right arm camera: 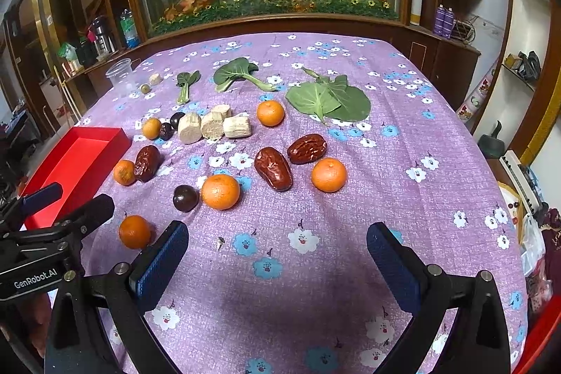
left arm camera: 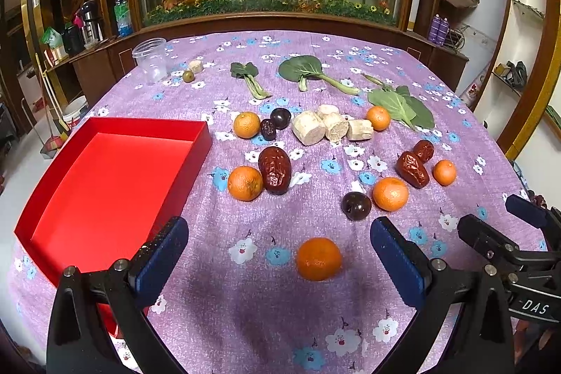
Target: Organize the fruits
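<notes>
An empty red tray [left arm camera: 105,184] lies at the table's left; it also shows in the right wrist view [right arm camera: 80,156]. Several oranges lie on the purple floral cloth; the nearest orange [left arm camera: 318,258] sits between my left gripper's [left arm camera: 278,255] open, empty jaws, and shows in the right wrist view [right arm camera: 135,231] too. Red dates [left arm camera: 275,169] [right arm camera: 273,168], dark plums [left arm camera: 356,205] [right arm camera: 185,197] and more oranges [left arm camera: 390,194] [right arm camera: 221,191] are scattered beyond. My right gripper [right arm camera: 277,255] is open and empty over bare cloth, right of the left gripper [right arm camera: 66,209].
Pale cut root pieces [left arm camera: 329,127] and leafy greens [left arm camera: 305,70] lie mid-table. A clear plastic cup [left arm camera: 150,60] stands at the far left with a small green fruit [left arm camera: 188,75] beside it. A wooden cabinet with a plant display stands behind the table.
</notes>
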Demonstrator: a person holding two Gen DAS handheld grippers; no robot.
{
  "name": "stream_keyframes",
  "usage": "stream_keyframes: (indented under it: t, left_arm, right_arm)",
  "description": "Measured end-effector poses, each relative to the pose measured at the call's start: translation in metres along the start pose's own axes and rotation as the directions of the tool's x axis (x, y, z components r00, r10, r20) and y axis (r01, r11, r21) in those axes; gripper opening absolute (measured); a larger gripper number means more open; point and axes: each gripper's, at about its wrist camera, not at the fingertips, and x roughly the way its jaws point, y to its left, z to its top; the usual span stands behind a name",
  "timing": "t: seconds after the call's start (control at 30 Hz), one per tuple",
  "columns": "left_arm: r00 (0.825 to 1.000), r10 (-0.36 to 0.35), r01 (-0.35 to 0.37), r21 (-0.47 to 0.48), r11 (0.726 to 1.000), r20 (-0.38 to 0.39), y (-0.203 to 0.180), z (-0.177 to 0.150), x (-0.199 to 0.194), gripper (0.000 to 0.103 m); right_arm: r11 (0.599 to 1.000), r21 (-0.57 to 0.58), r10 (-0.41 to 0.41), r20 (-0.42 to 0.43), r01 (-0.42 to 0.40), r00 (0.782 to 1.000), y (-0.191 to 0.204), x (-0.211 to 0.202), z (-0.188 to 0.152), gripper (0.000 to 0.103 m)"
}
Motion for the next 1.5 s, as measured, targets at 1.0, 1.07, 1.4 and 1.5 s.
stream_keyframes:
  t: [1.0, 1.07, 1.4, 1.5]
  left_arm:
    - [1.000, -0.008, 0.008, -0.005, 1.000, -0.016, -0.0014, -0.0010, 0.0052, 0.103]
    - [1.000, -0.009, 0.009, -0.004, 1.000, -0.015, -0.0016, -0.0011, 0.0053, 0.103]
    - [1.000, -0.009, 0.009, -0.005, 1.000, -0.017, -0.0013, -0.0010, 0.0056, 0.103]
    - [1.000, -0.008, 0.008, -0.005, 1.000, -0.016, -0.0014, -0.0008, 0.0052, 0.103]
  right_arm:
    - [1.000, 0.002, 0.025, -0.003, -0.025, 1.000, -0.0015, 0.0063, -0.0015, 0.103]
    - [1.000, 0.001, 0.026, -0.004, -0.026, 1.000, -0.0012, 0.0066, -0.0015, 0.103]
    - [1.000, 0.001, 0.027, -0.004, -0.027, 1.000, -0.0010, 0.0072, -0.0017, 0.103]
    - [1.000, -0.001, 0.027, -0.004, -0.027, 1.000, -0.0008, 0.0074, -0.0018, 0.103]
